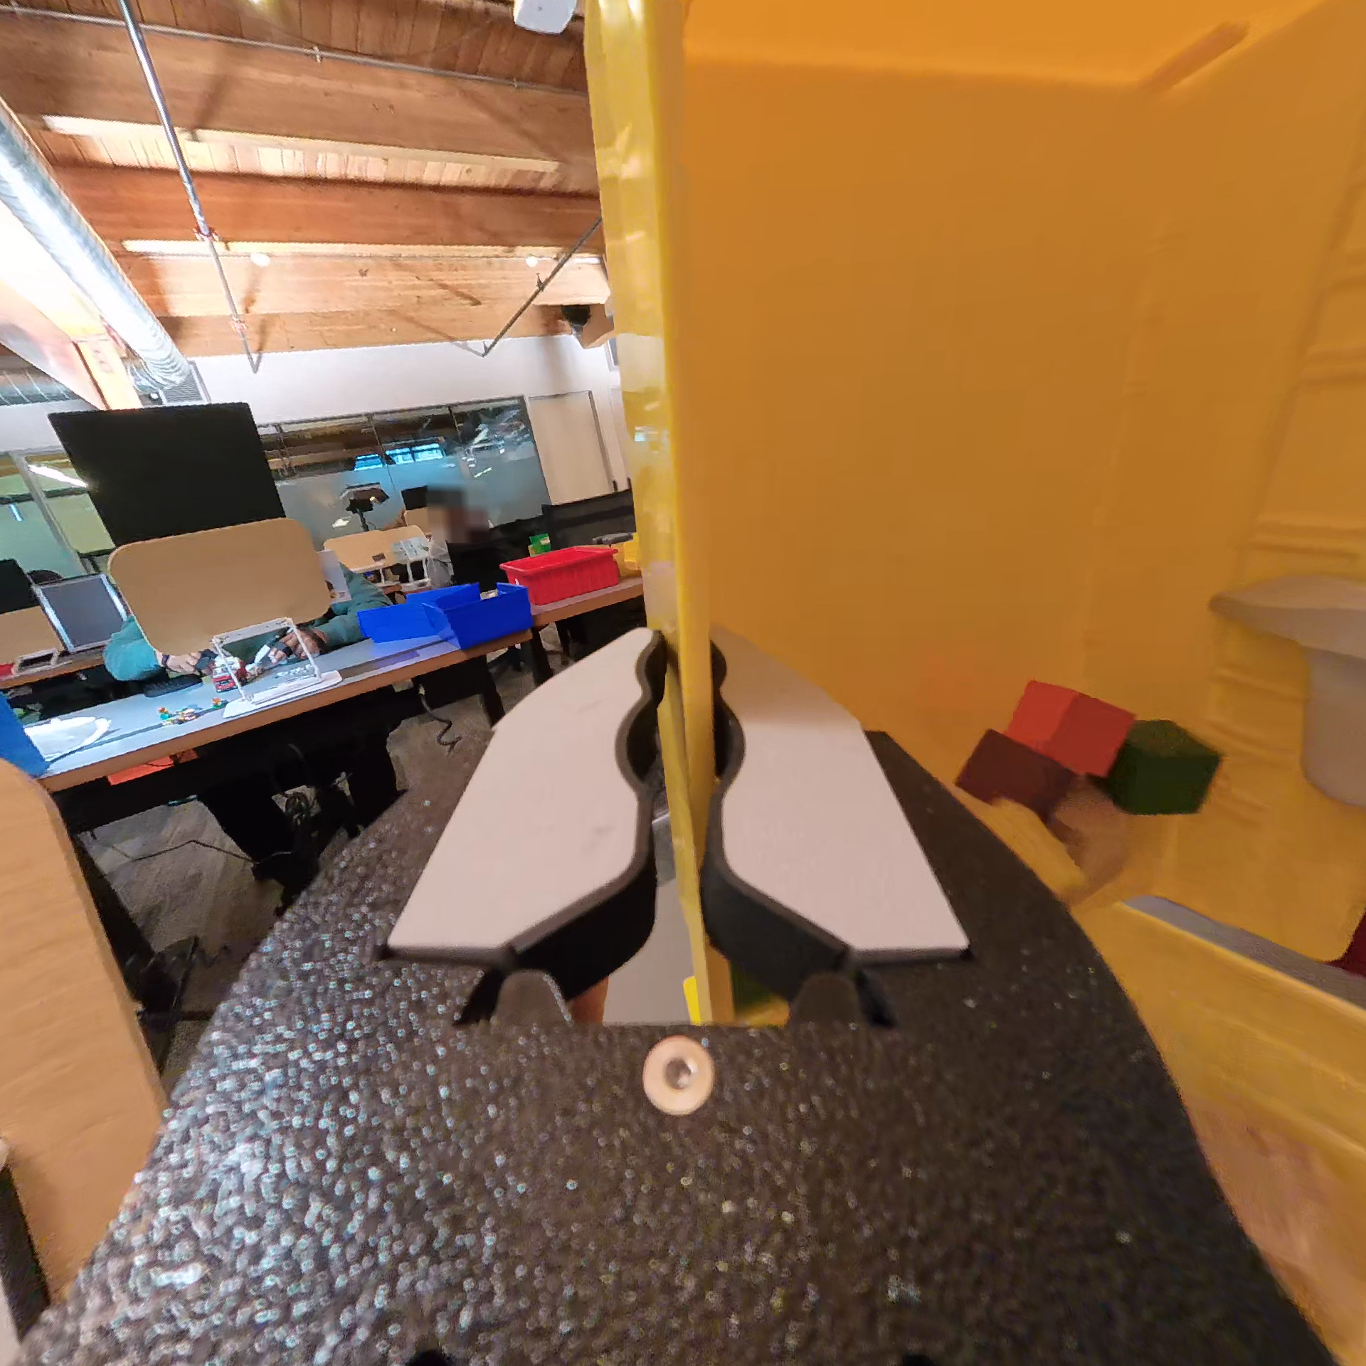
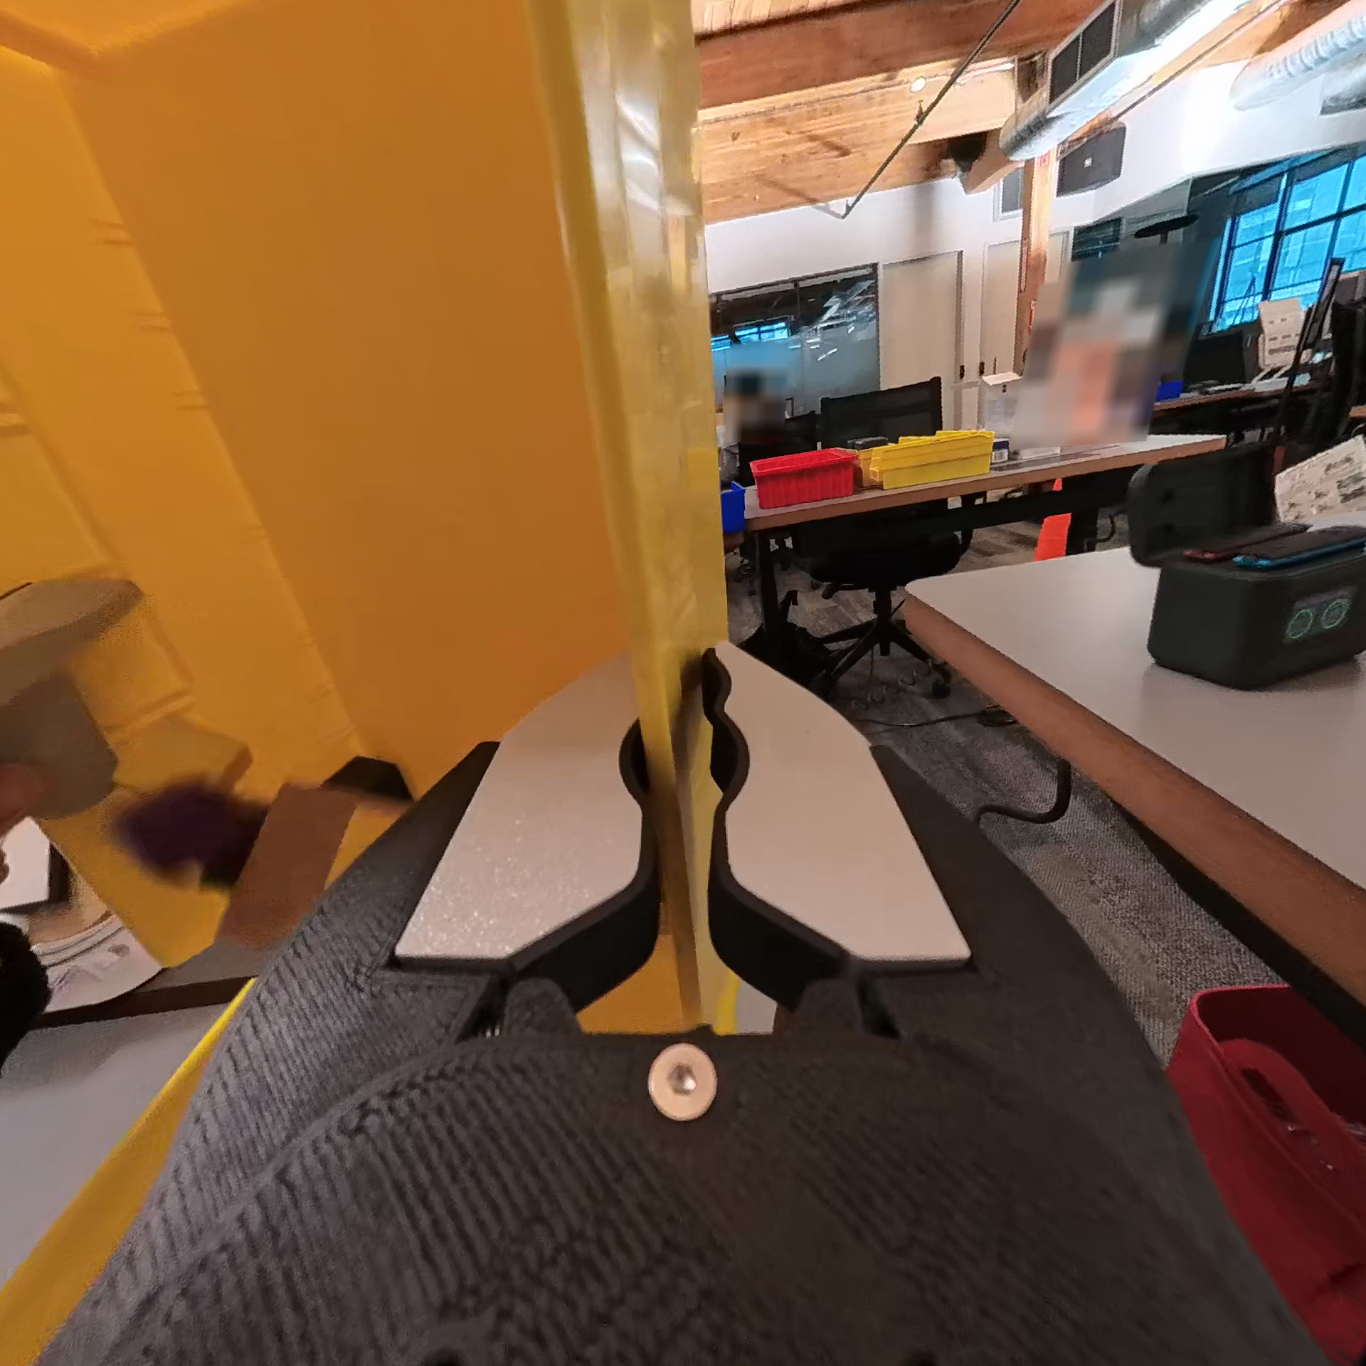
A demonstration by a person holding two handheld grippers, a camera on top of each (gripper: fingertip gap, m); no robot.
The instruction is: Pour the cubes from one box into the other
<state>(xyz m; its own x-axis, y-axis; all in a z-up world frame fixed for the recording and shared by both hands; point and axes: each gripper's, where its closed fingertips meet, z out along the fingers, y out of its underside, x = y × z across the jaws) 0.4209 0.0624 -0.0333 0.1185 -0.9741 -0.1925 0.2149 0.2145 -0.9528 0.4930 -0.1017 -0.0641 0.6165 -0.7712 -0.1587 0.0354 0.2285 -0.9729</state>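
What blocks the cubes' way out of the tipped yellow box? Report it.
Nothing visible does. The left hand-held gripper and right hand-held gripper clamp opposite walls of the yellow box, clear of the cubes' path. The red cube and green cube tumble toward its low open front; the receiving box cannot be made out.

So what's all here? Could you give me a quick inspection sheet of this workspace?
Surface: grey table, wood edge.
Job's things: yellow box lifted and tipped; red cube, dark red cube, green cube tumbling inside; red box lower right.
Clutter: black device on the table.
Grippers: left gripper and right gripper, jaws clamped on opposite walls.
Cables: black cable on floor.
Surroundings: office desks, coloured bins, people seated.
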